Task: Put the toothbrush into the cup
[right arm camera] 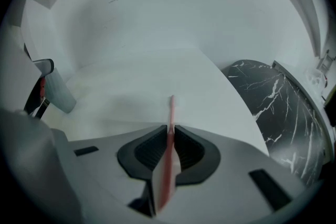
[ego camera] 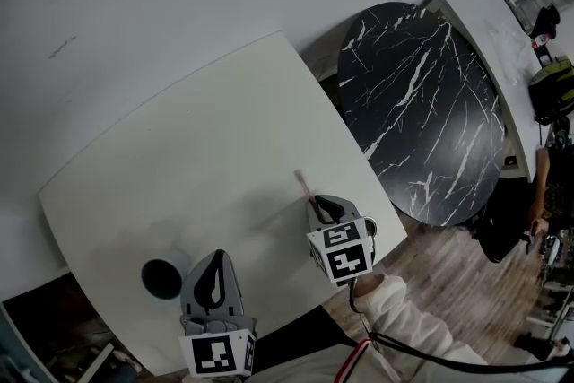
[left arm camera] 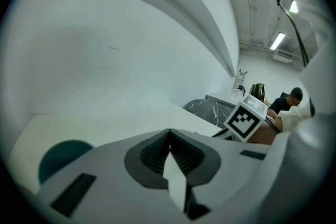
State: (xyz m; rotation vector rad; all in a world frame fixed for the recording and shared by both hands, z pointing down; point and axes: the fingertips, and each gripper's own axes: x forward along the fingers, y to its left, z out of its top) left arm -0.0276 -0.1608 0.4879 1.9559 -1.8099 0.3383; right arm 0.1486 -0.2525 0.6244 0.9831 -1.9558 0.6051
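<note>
— Pink and slim, that toothbrush. Where is it sitting?
— You're gripping it in the right gripper. The jaws are pressing on it from both sides, and its far end is poking out ahead over the white table.
— And the cup?
— It's dark and is standing upright near the table's front edge, just beside your left gripper. Those jaws are meeting at the tips and holding nothing.
</note>
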